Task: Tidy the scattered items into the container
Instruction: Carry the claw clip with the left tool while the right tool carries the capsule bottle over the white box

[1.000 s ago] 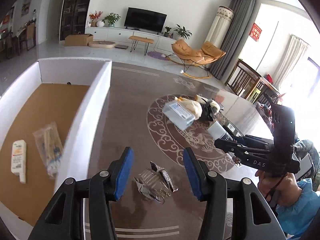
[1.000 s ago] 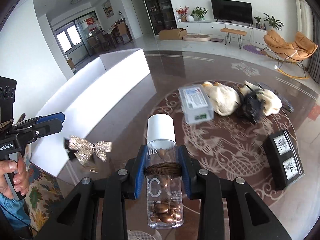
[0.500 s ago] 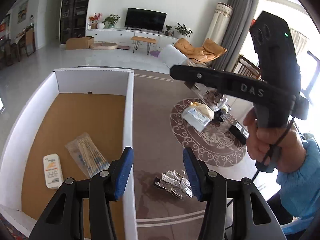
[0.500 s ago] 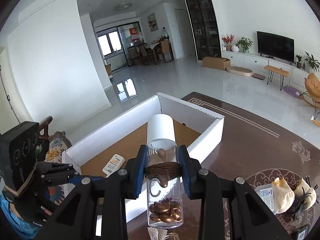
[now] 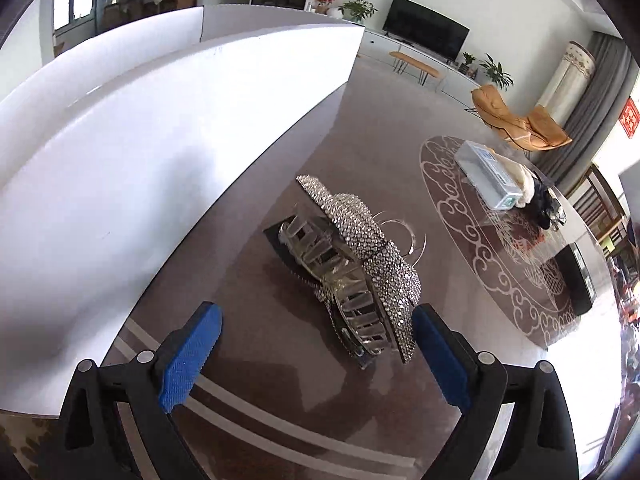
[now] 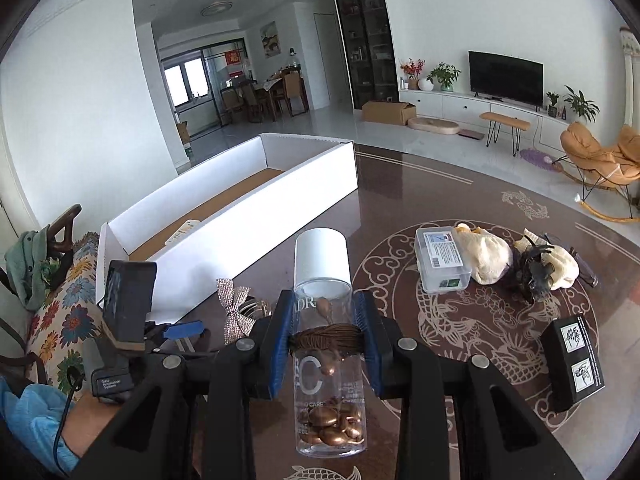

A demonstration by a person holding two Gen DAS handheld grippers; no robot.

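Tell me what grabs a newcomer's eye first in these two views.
The clear bottle of bronze capsules, white-capped, fills the right view's centre, clamped in the right hand-held gripper. In the left view a rhinestone bow hair clip glitters on the dark table, just ahead of the left hand-held gripper, whose jaws are opening. Beside it looms the white box.

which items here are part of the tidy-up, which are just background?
Job:
- white box, the container
- rhinestone bow hair clip, between the opening left gripper jaws
- capsule bottle, held by right gripper
- clear plastic case
- cream pouches
- black card box

Background:
- TV
- orange rocking chair
- cardboard carton
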